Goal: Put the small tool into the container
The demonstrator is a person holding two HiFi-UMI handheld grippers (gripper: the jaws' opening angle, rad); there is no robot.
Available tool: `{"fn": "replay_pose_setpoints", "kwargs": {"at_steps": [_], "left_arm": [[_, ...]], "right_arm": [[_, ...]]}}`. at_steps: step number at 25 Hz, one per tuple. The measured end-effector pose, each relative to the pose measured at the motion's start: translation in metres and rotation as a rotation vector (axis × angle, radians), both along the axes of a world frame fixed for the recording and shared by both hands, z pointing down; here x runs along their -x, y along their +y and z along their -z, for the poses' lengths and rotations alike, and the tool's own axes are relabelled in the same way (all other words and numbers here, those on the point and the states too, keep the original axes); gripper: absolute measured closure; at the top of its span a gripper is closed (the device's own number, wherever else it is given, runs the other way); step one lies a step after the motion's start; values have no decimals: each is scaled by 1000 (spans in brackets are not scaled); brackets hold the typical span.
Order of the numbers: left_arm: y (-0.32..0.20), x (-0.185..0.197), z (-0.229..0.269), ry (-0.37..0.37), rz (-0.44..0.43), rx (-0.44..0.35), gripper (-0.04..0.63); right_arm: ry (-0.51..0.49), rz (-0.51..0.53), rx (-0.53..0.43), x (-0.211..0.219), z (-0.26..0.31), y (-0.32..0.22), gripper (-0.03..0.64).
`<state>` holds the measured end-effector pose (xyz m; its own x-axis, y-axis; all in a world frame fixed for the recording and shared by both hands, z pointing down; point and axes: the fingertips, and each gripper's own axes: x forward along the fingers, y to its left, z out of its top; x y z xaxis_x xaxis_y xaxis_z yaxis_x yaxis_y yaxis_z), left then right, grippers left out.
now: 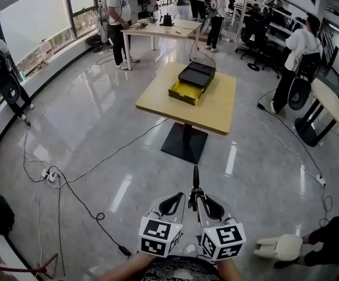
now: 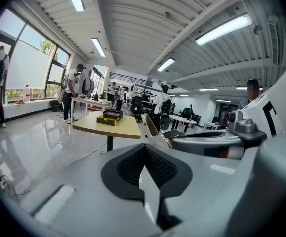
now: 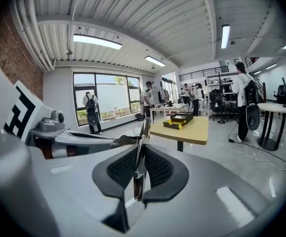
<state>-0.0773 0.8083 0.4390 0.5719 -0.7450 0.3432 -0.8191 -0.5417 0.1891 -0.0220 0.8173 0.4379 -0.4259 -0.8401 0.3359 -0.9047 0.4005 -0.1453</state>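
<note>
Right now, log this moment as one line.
right claw: shut on small tool | left claw: shut, empty | container: open, on table ahead | small tool not yet in

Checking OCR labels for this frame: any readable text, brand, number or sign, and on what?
No readable text in any view.
On the marker cubes of the left gripper and right gripper: black-and-white square patterns only, no letters.
On the black-and-yellow container on the table: no label legible.
On the small tool in the right gripper: no marking visible.
</note>
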Motion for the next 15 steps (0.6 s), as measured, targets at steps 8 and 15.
{"fn": "replay_pose_setpoints", "kwargs": {"at_steps": [8, 15], "left_arm": [[-33, 59, -7, 9, 3, 10, 579], [-104, 57, -18, 6, 6, 21, 580]], "right_arm": [[7, -3, 8, 56, -7, -32, 577], [11, 6, 14, 56, -17, -103, 577]]}}
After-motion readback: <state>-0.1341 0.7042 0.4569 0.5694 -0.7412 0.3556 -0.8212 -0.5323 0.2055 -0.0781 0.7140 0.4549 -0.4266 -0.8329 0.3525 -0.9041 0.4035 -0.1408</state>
